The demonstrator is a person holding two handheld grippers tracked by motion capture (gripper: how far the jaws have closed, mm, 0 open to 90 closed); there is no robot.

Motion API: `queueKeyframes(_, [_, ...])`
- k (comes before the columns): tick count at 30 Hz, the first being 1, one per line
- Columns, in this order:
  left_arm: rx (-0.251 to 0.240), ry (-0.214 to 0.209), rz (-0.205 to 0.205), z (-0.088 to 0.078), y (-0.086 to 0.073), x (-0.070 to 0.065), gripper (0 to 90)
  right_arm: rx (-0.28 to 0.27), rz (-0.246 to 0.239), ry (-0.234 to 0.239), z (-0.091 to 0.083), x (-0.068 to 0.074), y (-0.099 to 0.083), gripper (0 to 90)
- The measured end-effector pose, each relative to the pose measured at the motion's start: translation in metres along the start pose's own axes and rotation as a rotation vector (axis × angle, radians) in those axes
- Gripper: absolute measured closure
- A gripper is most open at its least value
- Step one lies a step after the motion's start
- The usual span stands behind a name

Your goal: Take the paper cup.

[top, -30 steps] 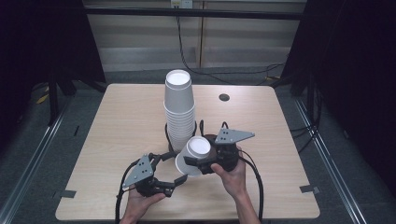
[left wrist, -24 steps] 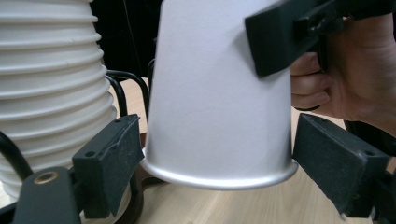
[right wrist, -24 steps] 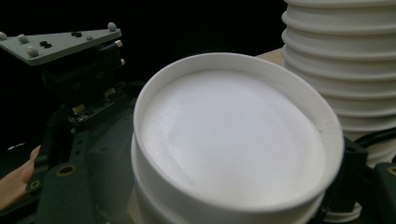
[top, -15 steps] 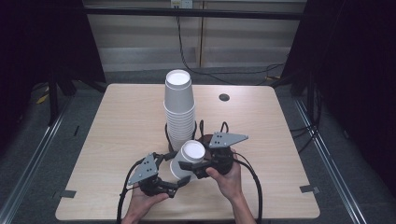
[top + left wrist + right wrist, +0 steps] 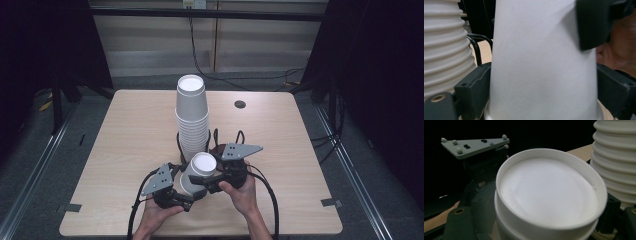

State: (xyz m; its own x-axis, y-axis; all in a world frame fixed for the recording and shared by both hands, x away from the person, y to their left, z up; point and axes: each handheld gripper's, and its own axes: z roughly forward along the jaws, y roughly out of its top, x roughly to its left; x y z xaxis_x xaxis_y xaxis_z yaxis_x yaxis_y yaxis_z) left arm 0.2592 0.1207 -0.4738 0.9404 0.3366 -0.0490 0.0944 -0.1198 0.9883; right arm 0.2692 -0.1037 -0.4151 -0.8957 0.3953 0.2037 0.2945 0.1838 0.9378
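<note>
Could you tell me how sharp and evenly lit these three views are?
High view: sharp on the table, its surroundings nearly black. Left gripper view: the cup is close, soft and featureless. Right gripper view: cup rim fairly crisp, stack softer, background black.

Both bare forearms enter at the bottom of the frame. Each black claw (image 5: pixel 192 200) (image 5: pixel 210 186) carries a grey triangular plate and black cables.

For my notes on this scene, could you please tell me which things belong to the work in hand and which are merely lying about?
In use: paper cup, cup stack, left gripper, right gripper.
Lying about: dark round disc on the table.
</note>
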Motion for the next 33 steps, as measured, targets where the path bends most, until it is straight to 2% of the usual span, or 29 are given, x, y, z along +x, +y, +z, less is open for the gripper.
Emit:
queueKeyframes(1, [-0.003,-0.001,-0.005,0.001,-0.001,0.000,10.1,-0.001,-0.013,-0.012,0.001,0.002,-0.001,21.7])
queueKeyframes(12, [0.020,-0.005,-0.004,-0.001,0.000,0.001,15.3,-0.028,0.012,-0.012,0.002,0.001,-0.006,18.8])
queueKeyframes(15, [0.029,-0.012,-0.004,-0.002,0.000,0.001,15.5,-0.038,0.009,-0.026,0.002,0.001,-0.005,13.5])
queueKeyframes(21, [0.063,-0.018,-0.006,-0.004,0.000,0.003,15.5,-0.047,0.013,-0.012,0.000,0.001,-0.005,13.1])
queueKeyframes(24, [0.061,-0.021,-0.016,-0.004,0.001,0.004,15.5,-0.048,0.012,-0.010,-0.002,0.001,-0.005,13.1])
queueKeyframes(26, [0.107,-0.019,-0.002,-0.008,0.007,0.005,15.4,-0.058,0.015,-0.018,-0.005,0.002,-0.005,13.1])
queueKeyframes(29, [0.117,-0.017,0.005,-0.009,0.009,0.005,15.5,-0.059,0.009,-0.013,-0.008,0.003,-0.005,13.1])
queueKeyframes(30, [0.150,-0.015,0.032,-0.009,0.009,0.004,15.5,-0.058,0.006,-0.021,-0.011,0.005,-0.005,13.1])
queueKeyframes(31, [0.150,-0.015,0.032,-0.009,0.009,0.004,15.5,-0.058,0.006,-0.021,-0.011,0.005,-0.005,13.1])
queueKeyframes(32, [0.189,-0.001,0.047,-0.009,0.008,0.003,15.5,-0.058,0.010,-0.026,-0.015,0.004,-0.006,13.0])
queueKeyframes(33, [0.189,-0.001,0.047,-0.009,0.008,0.003,15.5,-0.058,0.010,-0.026,-0.015,0.004,-0.006,13.0])
